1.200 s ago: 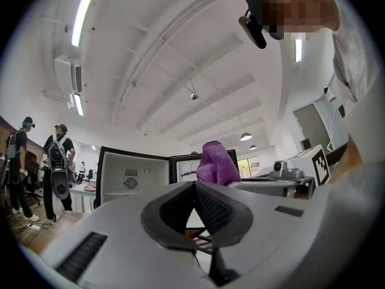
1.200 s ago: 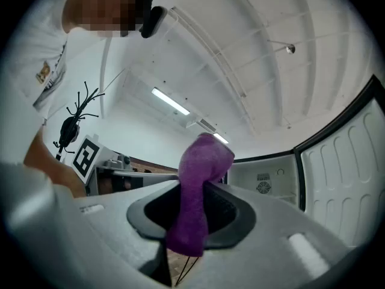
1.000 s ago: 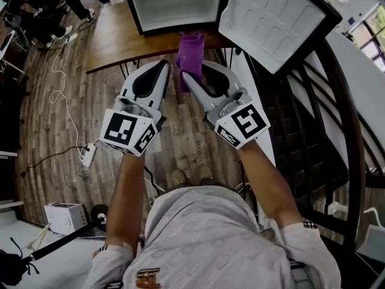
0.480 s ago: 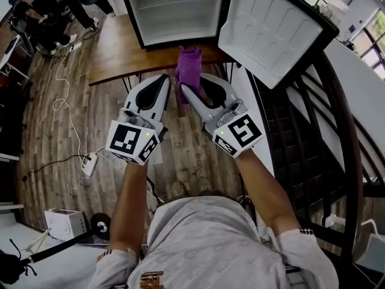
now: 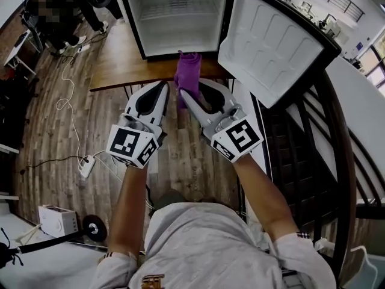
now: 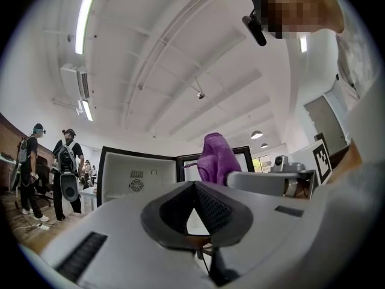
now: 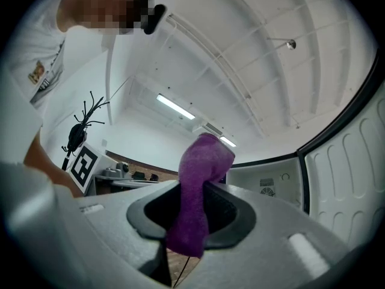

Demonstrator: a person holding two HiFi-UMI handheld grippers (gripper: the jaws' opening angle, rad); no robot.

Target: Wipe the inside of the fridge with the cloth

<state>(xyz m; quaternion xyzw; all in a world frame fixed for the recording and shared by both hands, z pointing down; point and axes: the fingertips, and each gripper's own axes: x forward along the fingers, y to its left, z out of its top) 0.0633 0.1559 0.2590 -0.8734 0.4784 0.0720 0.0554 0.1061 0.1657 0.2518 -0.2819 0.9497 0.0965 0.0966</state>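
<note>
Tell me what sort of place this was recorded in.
Probably a shared lab or office workspace, not a home kitchen: the open mini fridge stands on a wooden table, strip lights run overhead, and people wearing gear stand nearby.

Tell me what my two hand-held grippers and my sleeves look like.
The left hand-held gripper and right hand-held gripper are alike: white tapering shells, black ribbed pads inside the jaws, and a cube of black-and-white square markers at the rear. No cables show on them. You wear a light short-sleeved shirt with patterned trim at the sleeve ends.
</note>
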